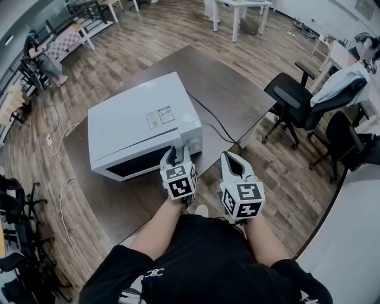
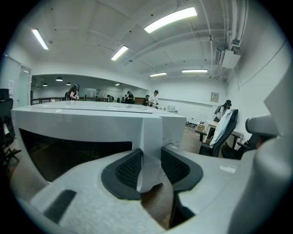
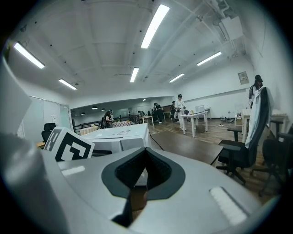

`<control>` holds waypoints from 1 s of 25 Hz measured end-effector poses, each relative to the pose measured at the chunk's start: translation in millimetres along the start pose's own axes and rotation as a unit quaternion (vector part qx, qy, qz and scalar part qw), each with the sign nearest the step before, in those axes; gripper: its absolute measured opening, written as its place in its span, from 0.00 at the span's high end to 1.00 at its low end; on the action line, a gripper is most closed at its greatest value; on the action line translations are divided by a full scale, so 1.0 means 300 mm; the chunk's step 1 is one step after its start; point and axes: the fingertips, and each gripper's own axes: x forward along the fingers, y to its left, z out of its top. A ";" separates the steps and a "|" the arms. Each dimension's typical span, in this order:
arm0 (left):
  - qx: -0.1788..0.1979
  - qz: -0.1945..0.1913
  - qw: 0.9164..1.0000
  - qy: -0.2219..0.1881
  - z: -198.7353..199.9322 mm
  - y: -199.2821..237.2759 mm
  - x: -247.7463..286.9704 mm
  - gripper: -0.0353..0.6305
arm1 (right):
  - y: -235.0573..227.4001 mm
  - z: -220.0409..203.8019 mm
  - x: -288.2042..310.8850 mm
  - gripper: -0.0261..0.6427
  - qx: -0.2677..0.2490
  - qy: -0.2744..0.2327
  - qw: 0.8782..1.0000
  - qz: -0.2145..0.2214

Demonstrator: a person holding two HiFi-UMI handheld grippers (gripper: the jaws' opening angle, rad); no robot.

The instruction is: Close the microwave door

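A white microwave (image 1: 139,122) stands on a dark round table (image 1: 237,89), its dark-windowed door (image 2: 78,137) facing me and lying nearly flush with the body. My left gripper (image 1: 174,155) is at the front right corner, and its pads sit against both sides of the door's white right edge (image 2: 151,146). In the left gripper view the gripper (image 2: 150,170) straddles that edge. My right gripper (image 1: 233,161) hovers to the right of the microwave over the table's near rim, jaws together and empty (image 3: 146,171). The microwave (image 3: 121,137) shows beyond it at left.
A black power cable (image 1: 212,120) runs from the microwave's right side across the table. Black office chairs (image 1: 294,98) stand to the right, one with a pale jacket (image 1: 341,86) draped on it. White tables (image 1: 237,12) and seated people are farther off on the wood floor.
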 end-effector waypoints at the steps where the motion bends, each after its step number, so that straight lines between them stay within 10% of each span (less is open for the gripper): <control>1: 0.000 0.000 1.000 -0.002 0.002 0.001 0.003 0.72 | 0.000 0.001 0.001 0.95 -0.001 0.000 1.000 0.000; 25: 0.034 -0.032 0.998 -0.038 0.054 0.007 -0.017 0.75 | 0.049 0.040 0.026 0.95 -0.011 -0.011 1.000 0.003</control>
